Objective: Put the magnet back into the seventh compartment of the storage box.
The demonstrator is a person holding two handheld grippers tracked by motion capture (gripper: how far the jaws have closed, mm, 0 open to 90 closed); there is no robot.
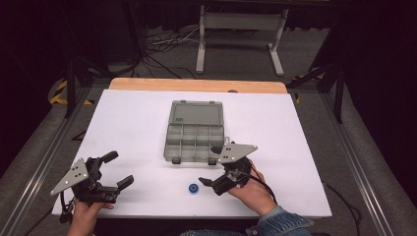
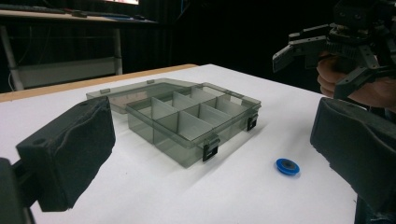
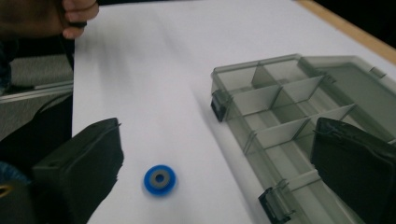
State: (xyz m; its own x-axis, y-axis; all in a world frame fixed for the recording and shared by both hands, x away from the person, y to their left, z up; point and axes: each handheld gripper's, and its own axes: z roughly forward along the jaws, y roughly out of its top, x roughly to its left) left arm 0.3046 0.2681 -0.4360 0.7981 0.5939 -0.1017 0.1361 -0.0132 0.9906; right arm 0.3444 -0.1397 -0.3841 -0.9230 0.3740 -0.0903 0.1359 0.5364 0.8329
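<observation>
White table (image 1: 147, 108) in a dark room. Left gripper (image 1: 114, 170) idle, jaws spread, empty. Blue ring (image 1: 193, 188) flat before the open organizer box (image 1: 195, 132). Right gripper (image 1: 211, 165) agape just beside: reaching step, probably; next, descend, straddle, pinch.

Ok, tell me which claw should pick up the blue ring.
Right. The right claw is open and nearest the blue ring, which lies between its jaws in its own view; the left claw is farther away.
</observation>
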